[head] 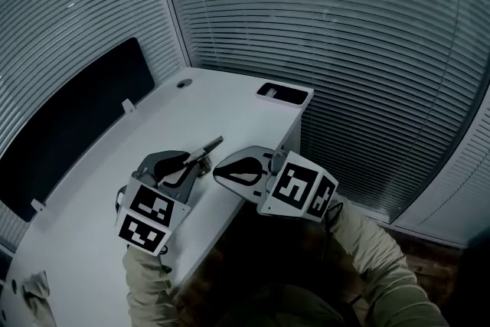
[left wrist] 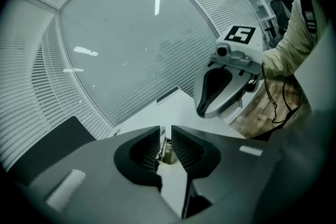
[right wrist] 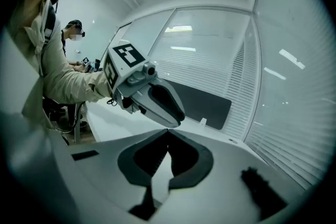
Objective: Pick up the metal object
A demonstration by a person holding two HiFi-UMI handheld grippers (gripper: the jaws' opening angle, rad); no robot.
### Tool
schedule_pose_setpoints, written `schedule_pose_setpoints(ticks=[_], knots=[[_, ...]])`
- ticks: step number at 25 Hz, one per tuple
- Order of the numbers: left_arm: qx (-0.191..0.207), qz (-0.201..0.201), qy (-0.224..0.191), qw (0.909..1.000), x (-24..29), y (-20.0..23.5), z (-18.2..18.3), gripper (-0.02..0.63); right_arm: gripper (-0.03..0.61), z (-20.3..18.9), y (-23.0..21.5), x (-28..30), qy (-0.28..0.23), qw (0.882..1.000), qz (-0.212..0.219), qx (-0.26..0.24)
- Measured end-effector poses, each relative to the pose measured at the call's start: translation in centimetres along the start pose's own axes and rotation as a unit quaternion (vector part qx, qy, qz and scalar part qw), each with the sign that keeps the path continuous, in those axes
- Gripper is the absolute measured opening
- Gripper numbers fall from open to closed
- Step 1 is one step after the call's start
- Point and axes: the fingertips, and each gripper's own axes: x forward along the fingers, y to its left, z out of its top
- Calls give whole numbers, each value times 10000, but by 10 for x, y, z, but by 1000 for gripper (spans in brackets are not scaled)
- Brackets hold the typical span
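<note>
A thin metal object sticks out from between the jaws of my left gripper, lifted a little above the white desk. In the left gripper view the jaws stand almost together, pinching the pale metal piece. My right gripper hovers just to the right of it, off the desk's near edge, shut with nothing in it. In the right gripper view its jaws meet at their tips, and the left gripper hangs close ahead.
A black partition panel runs along the desk's left side. A dark cable slot and a round grommet lie at the far end. Window blinds surround the desk. Another person sits further off.
</note>
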Motion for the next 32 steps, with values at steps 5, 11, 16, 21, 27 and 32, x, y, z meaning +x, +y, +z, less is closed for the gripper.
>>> schedule_pose_setpoints(ticks=[5, 11, 16, 21, 27, 32], knots=[[229, -221, 867, 9957, 44, -2, -39, 101, 3, -12, -2, 12, 202, 9997, 112, 12], [818, 308, 1277, 9880, 68, 8, -57, 100, 2, -20, 1, 15, 269, 9994, 158, 117], [790, 397, 1239, 9884, 68, 7, -55, 87, 2, -20, 3, 10, 268, 9995, 91, 167], [737, 260, 939, 9925, 62, -3, -42, 75, 3, -14, 4, 1, 268, 9995, -7, 165], [557, 410, 96, 9976, 49, -10, -6, 74, 2, -14, 3, -11, 225, 9994, -163, 184], [242, 568, -1105, 9920, 13, -16, 39, 75, 3, -5, 2, -32, 20, 9987, -414, 297]])
